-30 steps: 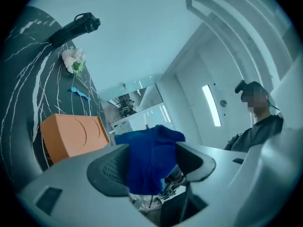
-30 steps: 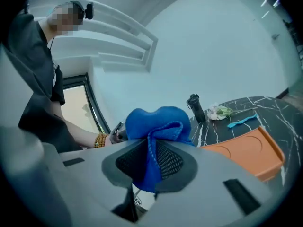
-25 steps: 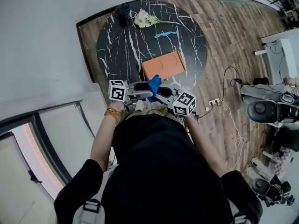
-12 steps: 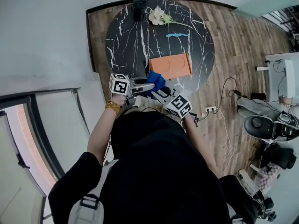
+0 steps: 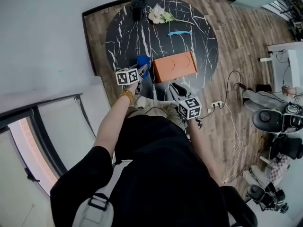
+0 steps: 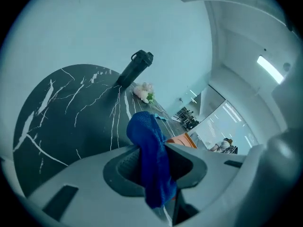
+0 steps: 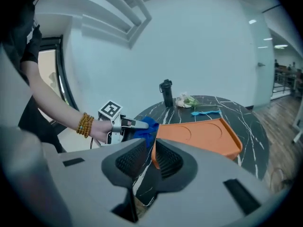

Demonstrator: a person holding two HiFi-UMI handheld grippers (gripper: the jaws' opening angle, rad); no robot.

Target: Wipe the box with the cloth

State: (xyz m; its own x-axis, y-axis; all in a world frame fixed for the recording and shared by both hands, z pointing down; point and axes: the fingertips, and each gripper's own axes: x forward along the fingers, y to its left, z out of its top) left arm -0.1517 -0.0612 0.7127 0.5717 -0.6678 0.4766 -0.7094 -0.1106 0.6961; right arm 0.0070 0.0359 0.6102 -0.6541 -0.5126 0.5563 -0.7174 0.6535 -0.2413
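Observation:
The orange box [image 5: 174,66] lies flat on the near part of the round black marble table [image 5: 128,37]. My left gripper [image 5: 142,69] hovers at the box's left end. Its jaws have just been closing and now pinch the blue cloth [image 5: 143,60]. In the left gripper view the cloth [image 6: 149,136] hangs down between the pads of that gripper [image 6: 154,150]. My right gripper [image 5: 174,90] sits lower, at the table's near edge, its jaws nearly together with nothing between them. From the right gripper [image 7: 149,157] I see the box [image 7: 199,136] ahead and the cloth [image 7: 149,126] at its left corner.
A black bottle [image 5: 138,7], a white flower [image 5: 158,15] and a small turquoise item [image 5: 180,32] lie at the table's far side. Cables and a power strip [image 5: 215,105] run over the wooden floor on the right. A white wall is close on the left.
The left gripper has swung forward and down over the table with the blue cloth, away from the right gripper. The right gripper has dropped lower, without the cloth.

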